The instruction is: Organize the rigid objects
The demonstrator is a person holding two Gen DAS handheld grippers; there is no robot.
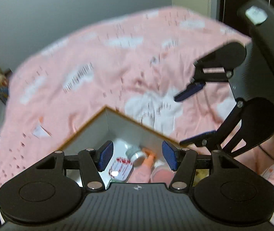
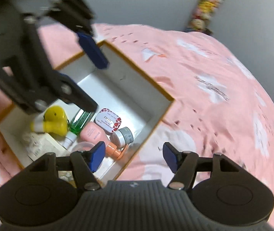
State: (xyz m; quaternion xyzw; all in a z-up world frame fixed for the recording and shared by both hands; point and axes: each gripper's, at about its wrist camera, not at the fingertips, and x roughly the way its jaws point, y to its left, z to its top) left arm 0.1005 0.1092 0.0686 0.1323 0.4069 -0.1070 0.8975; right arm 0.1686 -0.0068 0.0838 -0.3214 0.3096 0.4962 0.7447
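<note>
Left claw [image 1: 136, 158] wide, empty, over box [image 1: 90, 127]; right claw [image 2: 134, 158] wide at rim.

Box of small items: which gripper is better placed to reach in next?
Probably left. The left gripper hangs open directly over the box, its fingers framing the red-patterned tin. The right gripper is open too, but straddles the box's corner, partly over the pink bedspread.

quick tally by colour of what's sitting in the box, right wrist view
Yellow: 1, the toy-like piece
Green: 1, the clear bottle
Pink: 1, the small case
White and red: 1, the tin
Grey: 1, the jar
Orange: 1, the pump piece
White: 1, the small tube
Printed paper: 1, the leaflet
Total: 8. Anything hidden under the fingers isn't counted.
</note>
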